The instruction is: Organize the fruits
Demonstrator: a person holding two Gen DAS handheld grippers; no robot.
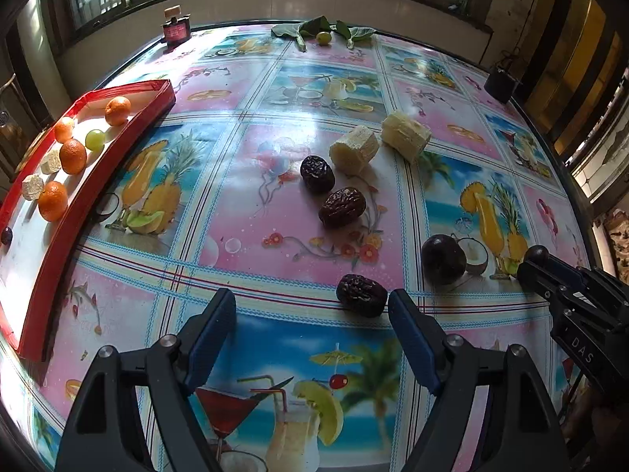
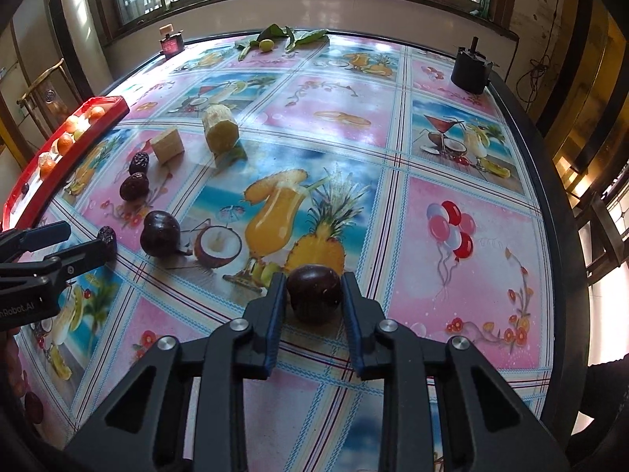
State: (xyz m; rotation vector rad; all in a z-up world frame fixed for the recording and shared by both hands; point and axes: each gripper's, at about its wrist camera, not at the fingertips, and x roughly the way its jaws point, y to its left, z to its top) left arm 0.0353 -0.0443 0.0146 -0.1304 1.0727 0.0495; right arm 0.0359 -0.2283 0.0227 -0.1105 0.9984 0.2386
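Observation:
My left gripper is open low over the table, a dried red date just beside its right finger. Two more dates and two sugarcane pieces lie further ahead. A dark passion fruit sits to the right. My right gripper is shut on another passion fruit; it also shows at the right of the left wrist view. The red tray at the left holds oranges, a green grape and cane pieces.
The table wears a fruit-print cloth. At the far edge lie green leaves with a small yellow-green fruit, a red-labelled bottle and a black pot. Windows run behind the table.

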